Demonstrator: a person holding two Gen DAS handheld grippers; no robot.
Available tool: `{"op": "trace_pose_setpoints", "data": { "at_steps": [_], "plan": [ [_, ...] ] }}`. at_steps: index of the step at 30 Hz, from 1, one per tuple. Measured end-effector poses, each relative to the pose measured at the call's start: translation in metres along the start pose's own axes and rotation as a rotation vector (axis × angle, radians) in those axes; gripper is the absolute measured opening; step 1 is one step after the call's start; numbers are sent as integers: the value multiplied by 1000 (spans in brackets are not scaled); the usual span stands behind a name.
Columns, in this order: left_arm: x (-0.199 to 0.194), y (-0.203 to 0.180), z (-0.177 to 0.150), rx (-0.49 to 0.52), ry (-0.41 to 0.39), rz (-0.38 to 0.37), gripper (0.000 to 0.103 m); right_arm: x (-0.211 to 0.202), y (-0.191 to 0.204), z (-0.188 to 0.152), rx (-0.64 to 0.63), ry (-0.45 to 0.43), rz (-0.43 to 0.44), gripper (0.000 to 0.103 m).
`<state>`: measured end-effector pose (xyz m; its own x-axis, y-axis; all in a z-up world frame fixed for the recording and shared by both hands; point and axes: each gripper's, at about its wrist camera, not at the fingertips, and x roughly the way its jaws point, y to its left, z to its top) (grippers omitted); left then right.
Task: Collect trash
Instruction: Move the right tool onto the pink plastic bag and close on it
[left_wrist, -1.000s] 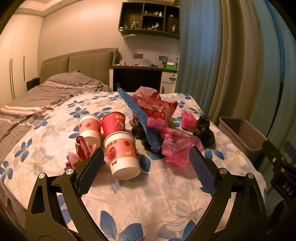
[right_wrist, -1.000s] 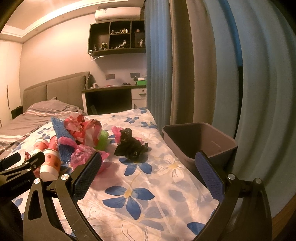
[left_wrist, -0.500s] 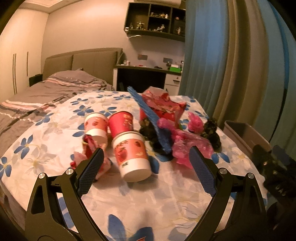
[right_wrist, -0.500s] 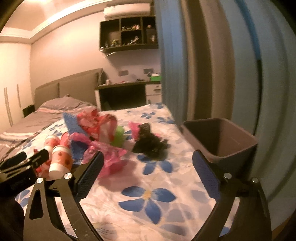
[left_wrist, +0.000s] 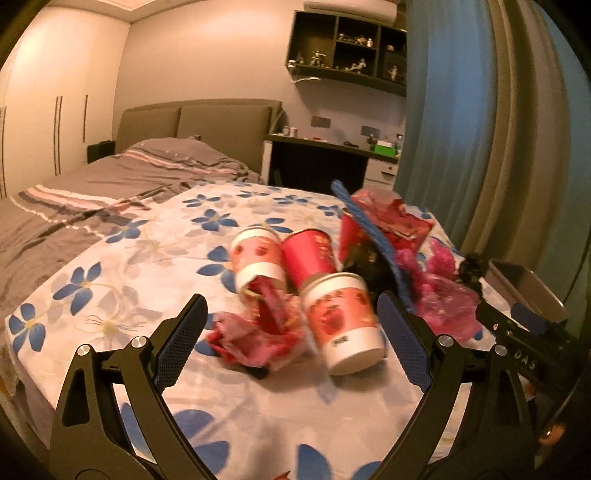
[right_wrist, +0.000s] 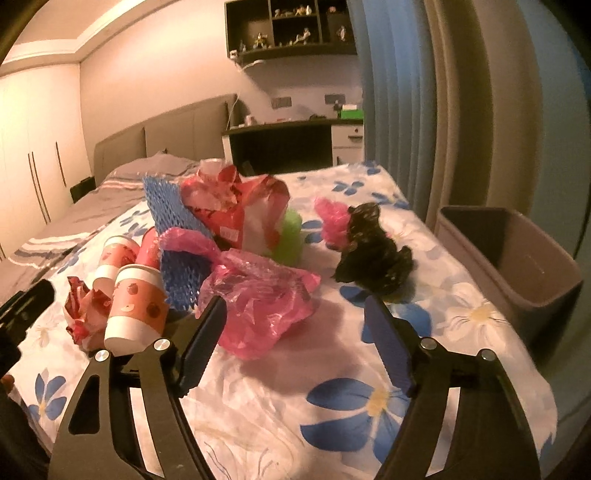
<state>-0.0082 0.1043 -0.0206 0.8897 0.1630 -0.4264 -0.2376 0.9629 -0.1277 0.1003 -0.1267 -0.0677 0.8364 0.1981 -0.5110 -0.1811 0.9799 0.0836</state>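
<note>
Trash lies on a flowered tablecloth (left_wrist: 155, 258). In the left wrist view, a crumpled red wrapper (left_wrist: 258, 332) and a white-and-red paper cup (left_wrist: 341, 325) sit just ahead of my open left gripper (left_wrist: 291, 332), nothing between its jaws. Two more cups (left_wrist: 258, 262) stand behind. In the right wrist view, my right gripper (right_wrist: 295, 325) is closing its jaws just short of a crumpled pink plastic bag (right_wrist: 258, 299); the pads do not touch it. A black crumpled bag (right_wrist: 373, 254) lies to its right, a blue foam net (right_wrist: 173, 229) and red bag (right_wrist: 236, 206) behind.
A grey bin (right_wrist: 509, 266) stands off the table's right edge, beside blue and beige curtains (right_wrist: 424, 110). A green object (right_wrist: 291, 236) sits behind the pink bag. A bed (left_wrist: 110, 184) lies behind left, a dark desk (left_wrist: 317, 162) at the back wall.
Both grippers moved forward and lower toward the trash. The left now faces the wrapper and near cup. The right swung left to the pink bag and its jaws narrowed.
</note>
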Motion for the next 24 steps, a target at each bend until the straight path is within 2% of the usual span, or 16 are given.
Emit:
{"op": "trace_pose_setpoints", "data": {
  "at_steps": [7,11,13,15,19,24],
  "plan": [
    [8,18,-2,-21,20,20,91,25,7,2,-14,60,29,64],
    [11,20,-4,-23,28,13,91,37,6,0,0,103,62,52],
    [14,23,-4,-28,35,9,91,39,8,0,-1,117,80,45],
    [16,25,-5,-33,45,8,91,41,9,-1,-9,128,96,26],
    [19,30,-6,-34,57,11,89,38,10,-1,-18,114,109,13],
    [25,36,-9,-40,95,-4,81,18,9,-3,-47,51,78,11]
  ]
}}
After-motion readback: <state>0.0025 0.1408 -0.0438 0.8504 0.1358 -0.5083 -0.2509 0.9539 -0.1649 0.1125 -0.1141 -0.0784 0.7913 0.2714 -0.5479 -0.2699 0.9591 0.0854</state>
